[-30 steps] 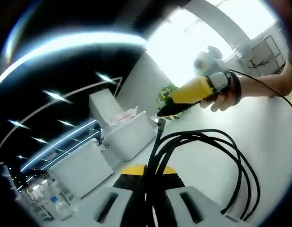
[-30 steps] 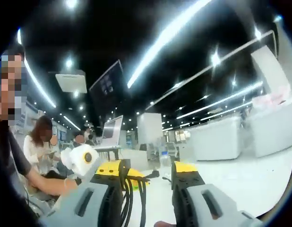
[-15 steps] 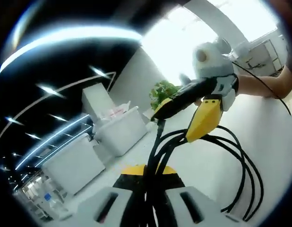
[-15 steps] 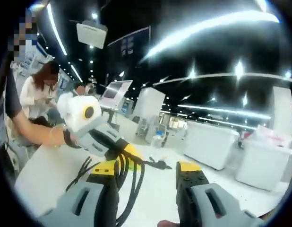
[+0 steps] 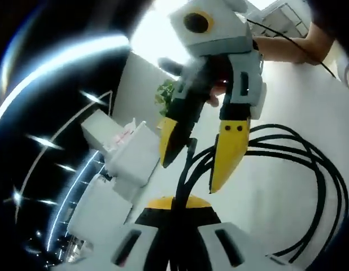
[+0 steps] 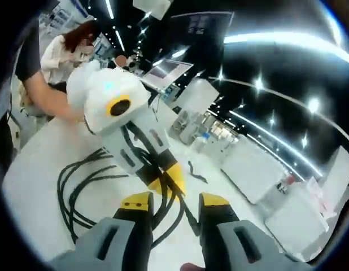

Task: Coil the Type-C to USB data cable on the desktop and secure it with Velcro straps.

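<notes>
In the left gripper view the left claw (image 5: 175, 210) is clamped on the gathered strands of the black cable (image 5: 310, 186), whose loops fan out to the right over the white bench (image 5: 287, 113) and are cut off at the edge. The right claw (image 5: 194, 158) points down towards the bundle with its yellow tips apart; one cable plug (image 5: 191, 144) sits between them, its type too small to tell. White bins (image 5: 126, 161) and a plant (image 5: 169, 96) stand behind.

In the right gripper view the right claw (image 6: 174, 200) is spread, the left claw (image 6: 169, 180) just ahead gripping the cable (image 6: 78, 180). A loose dark strip (image 6: 197, 172) lies on the bench (image 6: 44, 152); whether it is Velcro is unclear
</notes>
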Demonstrator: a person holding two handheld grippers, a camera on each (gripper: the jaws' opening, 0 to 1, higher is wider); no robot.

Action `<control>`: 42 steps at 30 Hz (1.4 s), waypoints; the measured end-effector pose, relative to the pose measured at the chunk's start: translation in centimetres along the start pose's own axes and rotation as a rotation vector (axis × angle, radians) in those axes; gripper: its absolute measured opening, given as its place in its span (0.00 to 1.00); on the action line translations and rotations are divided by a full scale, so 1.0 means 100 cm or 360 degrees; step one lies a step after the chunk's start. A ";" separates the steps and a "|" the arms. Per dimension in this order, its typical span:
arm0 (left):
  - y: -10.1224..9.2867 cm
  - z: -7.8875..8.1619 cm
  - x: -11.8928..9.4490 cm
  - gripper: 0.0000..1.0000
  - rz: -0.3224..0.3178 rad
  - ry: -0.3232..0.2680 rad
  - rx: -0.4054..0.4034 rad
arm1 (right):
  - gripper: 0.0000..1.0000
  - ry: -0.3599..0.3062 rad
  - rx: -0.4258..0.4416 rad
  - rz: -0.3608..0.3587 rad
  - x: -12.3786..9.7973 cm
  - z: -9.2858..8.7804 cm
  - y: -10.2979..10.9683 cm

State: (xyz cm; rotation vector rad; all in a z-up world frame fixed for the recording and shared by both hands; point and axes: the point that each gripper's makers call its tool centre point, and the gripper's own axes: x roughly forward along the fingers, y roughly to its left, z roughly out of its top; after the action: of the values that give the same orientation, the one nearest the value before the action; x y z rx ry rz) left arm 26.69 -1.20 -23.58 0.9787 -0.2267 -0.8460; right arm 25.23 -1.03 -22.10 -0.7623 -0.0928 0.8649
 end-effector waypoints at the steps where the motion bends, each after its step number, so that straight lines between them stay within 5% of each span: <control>1: 0.000 -0.001 0.000 0.04 0.0008 0.0027 0.0065 | 0.32 -0.0023 0.0027 0.0007 0.001 0.002 0.000; 15: -0.010 0.007 -0.002 0.04 0.0085 0.0156 0.0692 | 0.15 0.0165 0.0320 0.0108 0.009 -0.018 0.016; 22: -0.011 0.005 0.000 0.04 0.0143 0.0190 0.0887 | 0.07 0.0231 0.0290 0.0069 0.010 -0.024 0.013; 31: -0.009 -0.002 0.005 0.10 0.0185 0.0155 0.0906 | 0.05 0.0200 0.0318 0.0048 0.008 -0.020 0.010; 37: -0.004 -0.006 0.005 0.11 0.0186 0.0151 0.0689 | 0.05 0.0145 0.0293 0.0067 0.006 -0.012 0.012; 42: -0.002 -0.004 0.004 0.09 0.0174 0.0131 0.0664 | 0.06 0.0117 0.0272 0.0084 0.005 -0.009 0.013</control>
State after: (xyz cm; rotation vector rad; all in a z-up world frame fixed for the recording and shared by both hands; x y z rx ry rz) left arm 27.07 -1.31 -24.09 1.3749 -0.3926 -0.6679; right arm 25.04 -0.62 -23.74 -0.6378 0.0660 0.8823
